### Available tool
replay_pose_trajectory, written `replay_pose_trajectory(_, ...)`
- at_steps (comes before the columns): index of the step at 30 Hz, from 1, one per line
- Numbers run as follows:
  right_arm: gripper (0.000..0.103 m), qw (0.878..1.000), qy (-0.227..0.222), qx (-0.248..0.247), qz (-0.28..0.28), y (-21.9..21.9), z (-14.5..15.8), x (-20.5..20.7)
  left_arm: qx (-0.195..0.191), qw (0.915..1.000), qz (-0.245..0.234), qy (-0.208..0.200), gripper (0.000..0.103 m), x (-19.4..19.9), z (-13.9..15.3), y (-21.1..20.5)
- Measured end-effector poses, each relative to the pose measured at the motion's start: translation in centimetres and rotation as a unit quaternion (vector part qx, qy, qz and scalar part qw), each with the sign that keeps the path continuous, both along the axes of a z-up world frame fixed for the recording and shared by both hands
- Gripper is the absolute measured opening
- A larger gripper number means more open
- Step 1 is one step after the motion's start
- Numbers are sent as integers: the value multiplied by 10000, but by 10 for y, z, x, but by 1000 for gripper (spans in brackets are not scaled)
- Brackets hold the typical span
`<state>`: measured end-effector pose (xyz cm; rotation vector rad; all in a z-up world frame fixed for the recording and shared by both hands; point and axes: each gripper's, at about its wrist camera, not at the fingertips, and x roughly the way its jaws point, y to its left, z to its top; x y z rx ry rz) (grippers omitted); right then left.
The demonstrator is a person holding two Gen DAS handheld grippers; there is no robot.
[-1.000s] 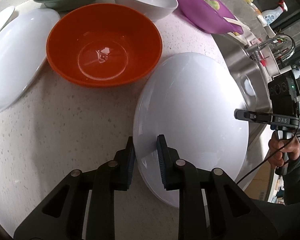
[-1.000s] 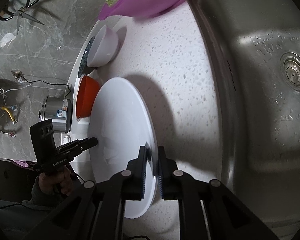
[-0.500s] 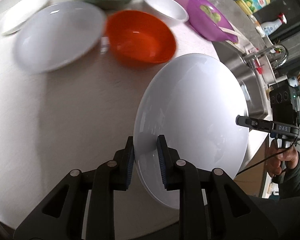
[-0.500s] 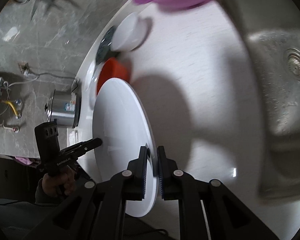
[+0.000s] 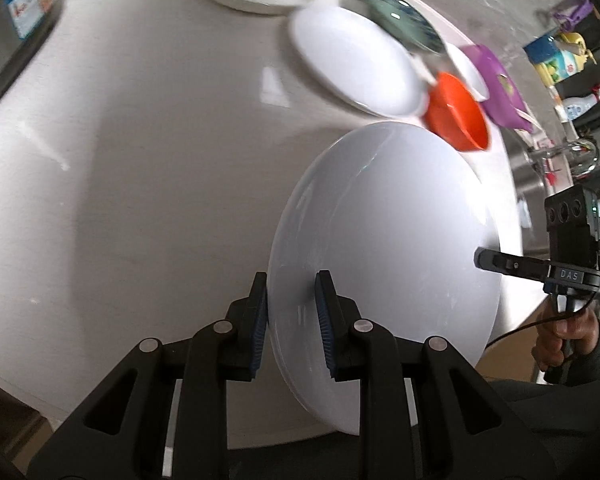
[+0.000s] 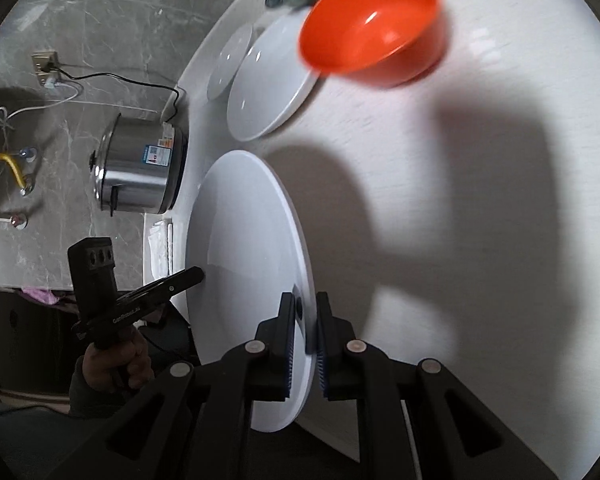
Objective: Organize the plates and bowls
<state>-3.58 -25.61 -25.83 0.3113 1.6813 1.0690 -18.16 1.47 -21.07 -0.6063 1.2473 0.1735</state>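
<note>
Gripping opposite rims, left gripper [image 5: 291, 312] and right gripper [image 6: 303, 338] both clamp the large white plate [image 5: 384, 248], held tilted above the desk [image 5: 140, 160]. Orange bowl [image 6: 370, 20], white plates [image 6: 268, 84] beyond, apparently touching; blurred.

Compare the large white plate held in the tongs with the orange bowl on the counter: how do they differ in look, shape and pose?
The large white plate is white and nearly flat; the orange bowl is bright orange and deep.
The plate is lifted off the counter, gripped at opposite rim edges by the left tongs and right tongs; the bowl rests on the counter, untouched.
The plate looks wider than the bowl.
Both are round and empty.
</note>
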Motion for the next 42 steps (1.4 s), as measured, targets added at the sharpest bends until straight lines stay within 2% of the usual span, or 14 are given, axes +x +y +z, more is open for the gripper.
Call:
replay_pose_trajectory(6, 12, 10000, -22, -51, -78, 41, -5, -21, 110, 9997, -201, 59, 22, -9, -12, 55)
replay_pose_trajectory(10, 13, 9997, -28, -139, -215, 52, -10, -26, 157, 9992, -366, 72, 22, -7, -23, 77)
replay_pose_trajectory(17, 13, 9982, -106, -314, -500, 61, -14, -29, 141, 9970, -758, 95, 22, 7, -38, 89)
replay_pose_trajectory(21, 13, 9968, -162, -404, -671, 59, -15, -30, 196, 9953, -952, 0, 22, 12, -37, 93)
replay_pose_trajectory(29, 14, 9957, -308, -391, -785, 62, -14, -29, 174, 9952, -959, -89, 26, 8, -36, 94)
replay_pose_trajectory(30, 15, 9954, -321, -370, -826, 60, -13, -28, 145, 9954, -941, -90, 33, 7, -36, 93)
replay_pose_trajectory(31, 19, 9950, -367, -353, -854, 58, -12, -28, 124, 9959, -895, -82, 43, 3, -35, 94)
replay_pose_trajectory(32, 31, 9945, -436, -327, -891, 55, -9, -26, 146, 9966, -801, -106, 63, -1, -32, 95)
replay_pose_trajectory(33, 40, 9936, -525, -272, -961, 50, -4, -25, 155, 9973, -694, -187, 69, -5, -29, 95)
replay_pose_trajectory(34, 60, 9928, -587, -239, -1013, 47, 0, -23, 139, 9980, -523, -341, 69, -11, -23, 99)
replay_pose_trajectory(35, 73, 9915, -678, -201, -1088, 41, 6, -22, 125, 9982, -402, -431, 71, -17, -19, 102)
replay_pose_trajectory(40, 77, 9799, -780, 406, -1793, -15, 18, -23, 168, 9970, 288, -705, 90, -50, -3, 105)
replay_pose_trajectory(41, 77, 9772, -764, 437, -1933, -25, 19, -24, 173, 9963, 483, -687, 97, -58, -1, 103)
replay_pose_trajectory(42, 77, 9723, -767, 470, -2156, -40, 20, -26, 165, 9960, 657, -583, 98, -64, 0, 100)
